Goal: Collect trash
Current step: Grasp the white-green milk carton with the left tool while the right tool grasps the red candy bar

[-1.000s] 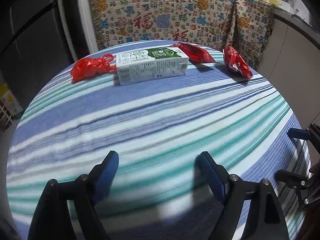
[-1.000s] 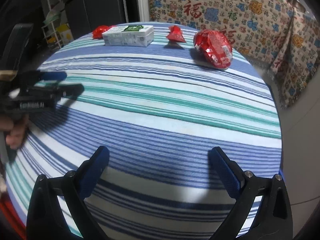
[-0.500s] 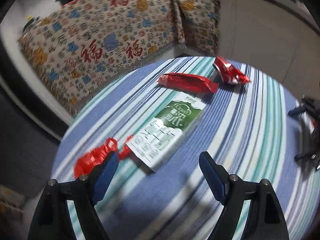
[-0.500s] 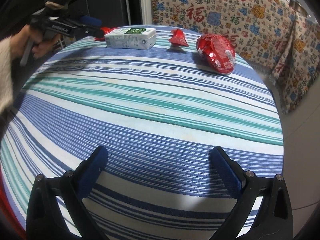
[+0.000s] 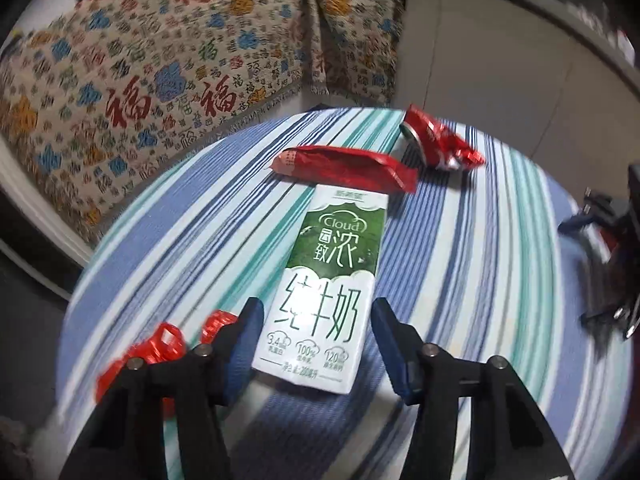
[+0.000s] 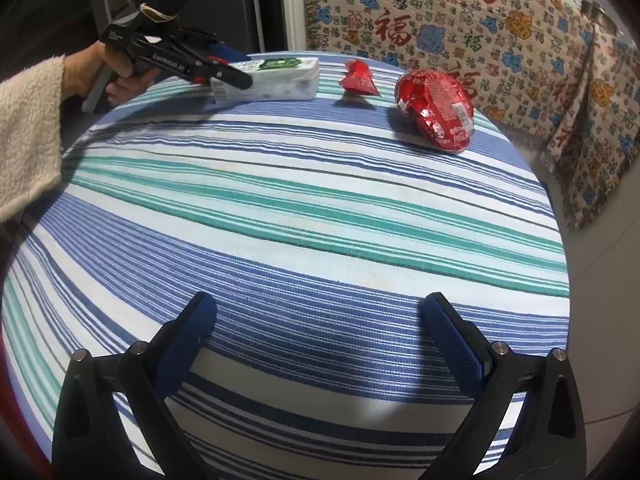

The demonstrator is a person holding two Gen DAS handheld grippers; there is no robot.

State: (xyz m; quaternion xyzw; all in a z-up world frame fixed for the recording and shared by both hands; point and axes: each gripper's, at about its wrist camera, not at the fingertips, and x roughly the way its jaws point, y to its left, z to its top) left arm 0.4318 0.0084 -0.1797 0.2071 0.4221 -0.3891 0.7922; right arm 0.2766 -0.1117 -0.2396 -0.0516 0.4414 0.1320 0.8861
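A green and white milk carton lies flat on the striped round table. My left gripper straddles its near end, jaws closing; a slim gap still shows at the right pad. Beyond the carton lie a long red wrapper and a crumpled red packet. A scrunched red plastic piece sits left of my left fingers. My right gripper hangs open over the near table edge, nothing between its fingers.
A patterned cloth with red characters covers furniture behind the table. A hand in a cream fleece sleeve holds the left gripper at the table's far left. A dark cabinet stands behind it.
My left gripper has swung across the table, rolled, and come down over the carton's end, its jaws narrowing. The right gripper has kept still.
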